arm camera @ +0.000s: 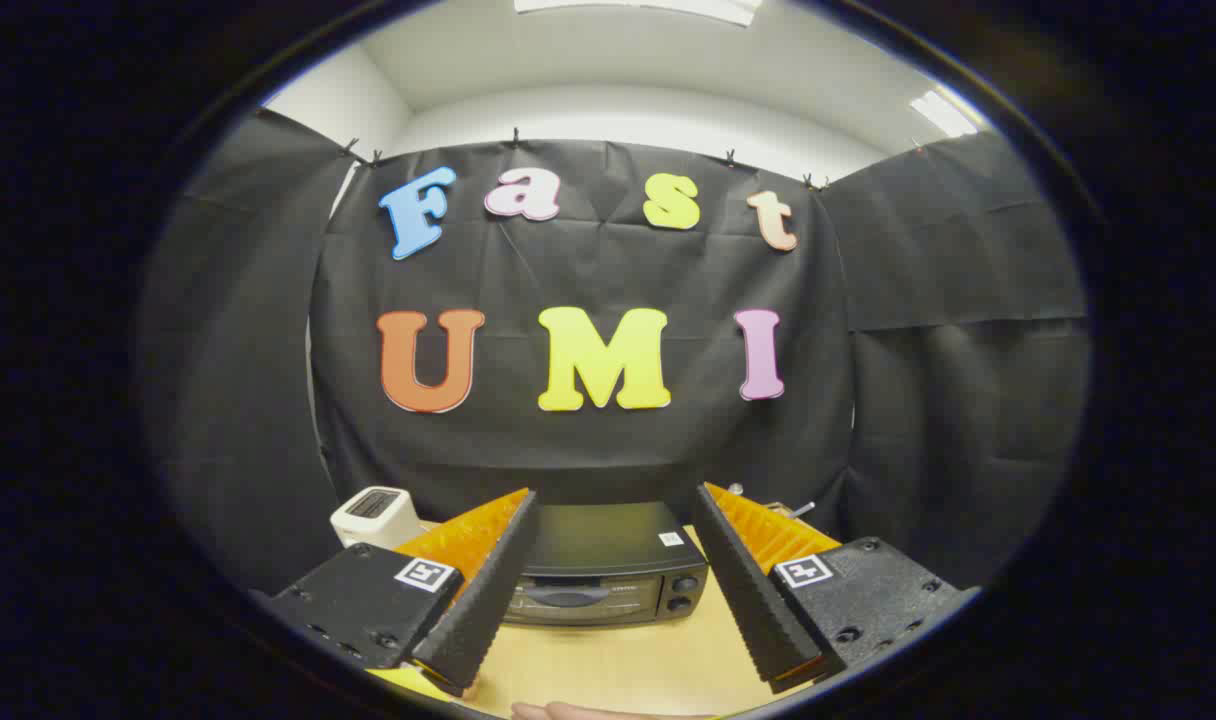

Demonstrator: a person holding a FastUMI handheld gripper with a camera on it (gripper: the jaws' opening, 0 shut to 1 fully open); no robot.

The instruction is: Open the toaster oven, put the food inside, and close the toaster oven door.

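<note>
**A:** Describe your tool first. How does it stand?

**B:** Your hand-held two-finger gripper (613,500) is released. Its two ribbed black fingers (488,590), each backed with orange and mounted on a black block bearing a square marker tag, are spread well apart, with nothing between the pads. You hold them above the table, clear of every object.

**A:** And the object of the task?

**B:** The black box-shaped toaster oven (608,570) sits just ahead, framed in the gap between your fingers. You are looking down on its flat dark top, which carries a small white sticker near the right rear corner. Its front glass door (576,598) is closed, with a horizontal handle across it, and two round knobs (682,592) are stacked on the right of the front panel.

**A:** What does it rest on?

**B:** A light wooden tabletop (628,670), bare between the oven and your fingers. At the near edge of the table, a pale strip that looks like part of a hand (568,711) is visible.

**A:** Anything else near the fingers?

**B:** Beyond your left finger, to the left of the oven, stands a small cream-white boxy appliance with a dark slot in its top (375,513). Behind your right finger, a small metal-looking part (798,510) pokes out; what it is cannot be told.
</note>
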